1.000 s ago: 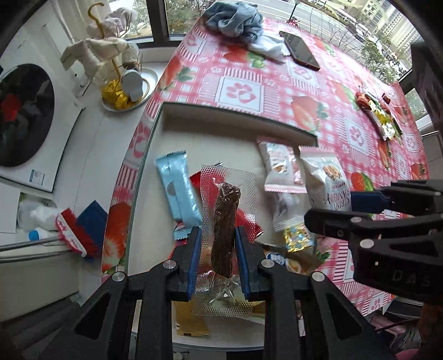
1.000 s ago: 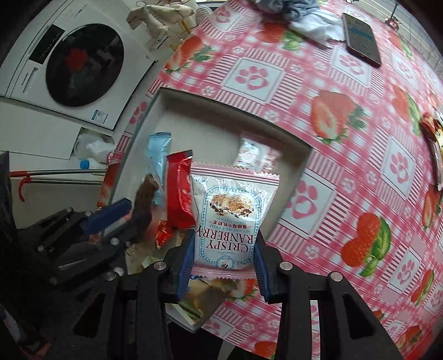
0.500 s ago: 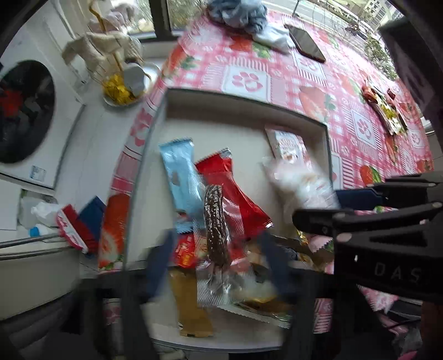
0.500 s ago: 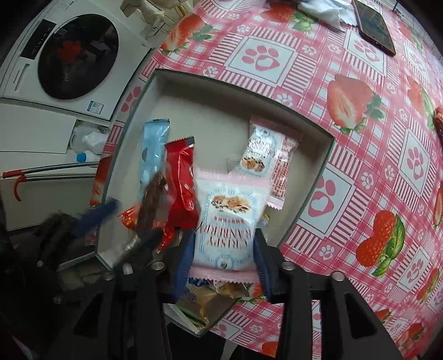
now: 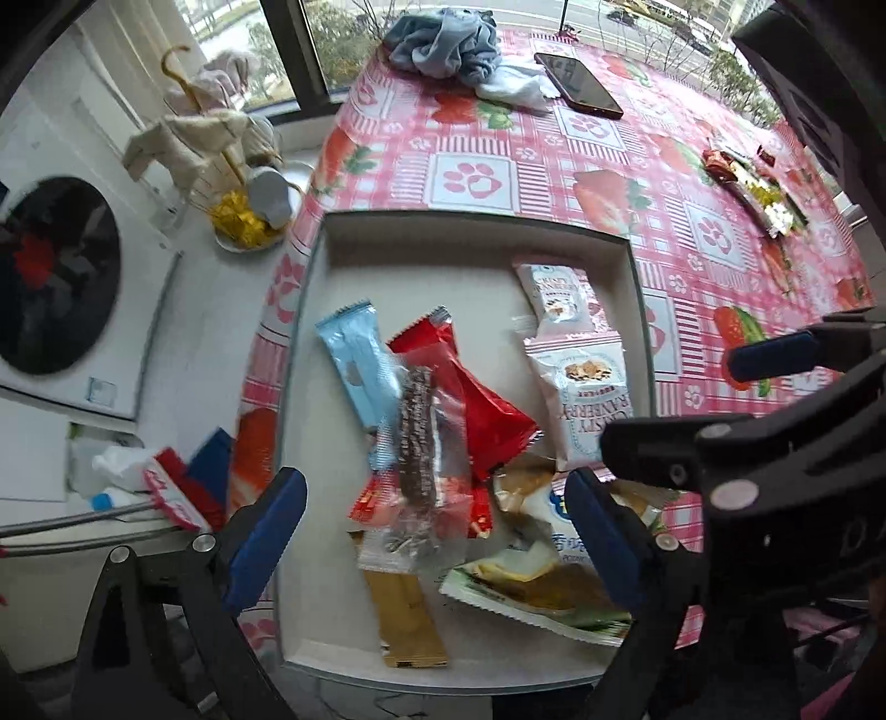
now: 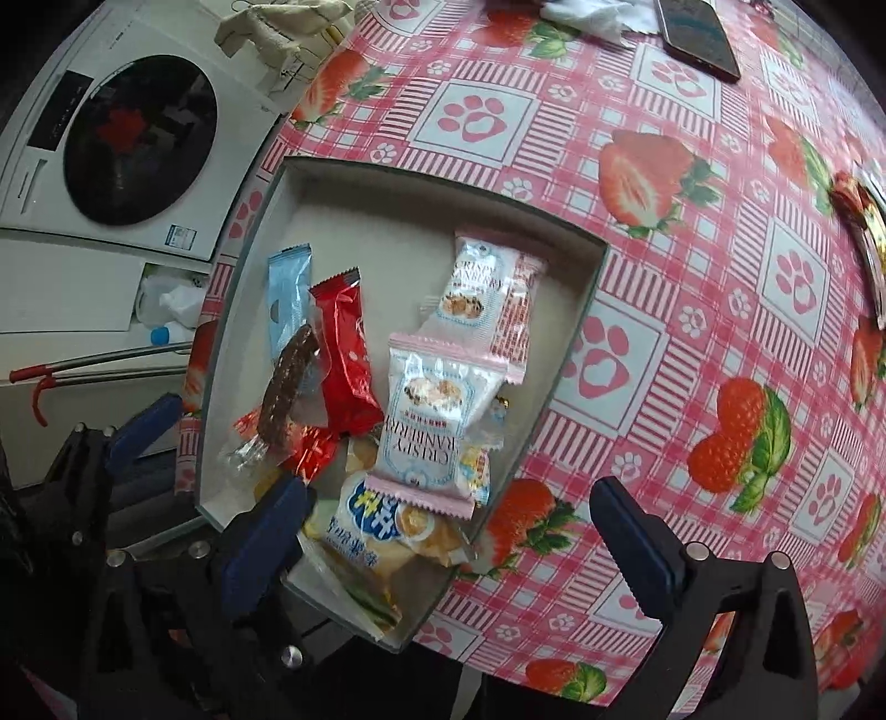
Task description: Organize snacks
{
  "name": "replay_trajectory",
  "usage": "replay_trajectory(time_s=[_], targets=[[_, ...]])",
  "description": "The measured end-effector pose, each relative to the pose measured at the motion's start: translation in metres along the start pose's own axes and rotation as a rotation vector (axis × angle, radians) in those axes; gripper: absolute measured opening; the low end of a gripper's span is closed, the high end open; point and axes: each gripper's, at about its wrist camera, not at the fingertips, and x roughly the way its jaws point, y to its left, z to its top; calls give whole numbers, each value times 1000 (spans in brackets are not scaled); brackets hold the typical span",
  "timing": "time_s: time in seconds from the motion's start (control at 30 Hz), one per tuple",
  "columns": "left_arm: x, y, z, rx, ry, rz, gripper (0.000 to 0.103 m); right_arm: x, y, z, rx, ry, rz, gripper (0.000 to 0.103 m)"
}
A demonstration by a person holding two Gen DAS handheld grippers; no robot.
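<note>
A shallow white tray (image 5: 476, 232) (image 6: 421, 188) on the strawberry tablecloth holds several snack packs. A brown bar in clear wrap (image 5: 418, 443) (image 6: 288, 387) lies on a red pack (image 5: 470, 387) and a blue pack (image 5: 354, 360). A white Crispy Cranberry pack (image 5: 587, 399) (image 6: 426, 410) lies beside them, over another like it (image 6: 476, 288). My left gripper (image 5: 432, 531) is open and empty above the tray's near end. My right gripper (image 6: 448, 531) is open and empty above the tray's near corner, and shows at right in the left wrist view (image 5: 775, 399).
More snacks (image 5: 758, 188) lie at the table's far right. A phone (image 5: 578, 86) and a grey-blue cloth (image 5: 443, 39) lie at the far end. A washing machine (image 6: 122, 144) stands left of the table, with a cup rack (image 5: 232, 183) beside it.
Both grippers have opened and pulled back. The brown bar dropped from the left gripper onto the red and blue packs. The cranberry pack dropped from the right gripper into the tray.
</note>
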Motion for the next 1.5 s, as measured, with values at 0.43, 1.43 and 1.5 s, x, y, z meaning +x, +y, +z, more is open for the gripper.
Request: replay_trajectory(time_s=[0.43,1.43,1.5], targets=[[-3,-3,-8,-25,99,-4,96,-17,-5,-34,29,-29,-55,103],[-13,-9,-17,13,83,27,96,-30,12,-38,14,-55,-83,103],[-12,-9,-17,12,83,29,96,-31,12,-38,15,-56,-83,103]])
